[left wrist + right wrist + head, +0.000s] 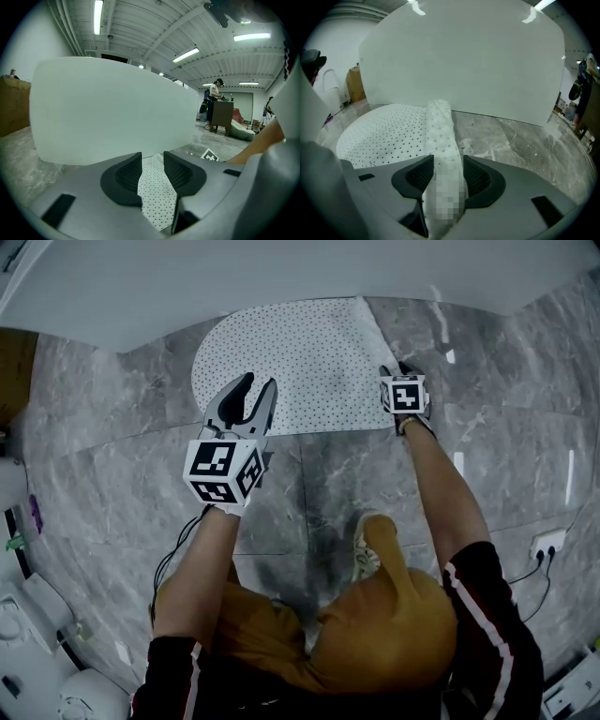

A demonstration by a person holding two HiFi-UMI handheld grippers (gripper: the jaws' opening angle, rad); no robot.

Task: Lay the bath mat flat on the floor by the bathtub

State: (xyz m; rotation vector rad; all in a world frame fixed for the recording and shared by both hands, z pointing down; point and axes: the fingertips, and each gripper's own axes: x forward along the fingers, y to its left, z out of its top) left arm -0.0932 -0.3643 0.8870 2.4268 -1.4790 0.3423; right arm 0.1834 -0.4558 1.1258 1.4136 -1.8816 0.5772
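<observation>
Head view: bath mat [300,362], white with small dark dots, lies on the grey marble floor [356,474], its far edge up against the white bathtub [281,277]. The left end is rounded and the near edge straight. Most of it looks flat.

Left claw [259,388]: hovers over the mat's near edge, toward the left end. Its jaws are apart with nothing between them. In the left gripper view only the dotted mat surface [157,197] shows through the gap, with the tub wall [112,108] ahead.

Right claw [447,161]: at the mat's near right corner. Its jaws are spread wide. A raised strip of the mat's edge [440,136], with the textured underside showing, stands upright between the pads and runs away toward the tub. I see no squeeze on it. The rest of the mat [379,136] lies flat to the left of the strip, with bare floor [511,136] to the right.

A shoe [367,545] rests on the floor just behind the mat.
</observation>
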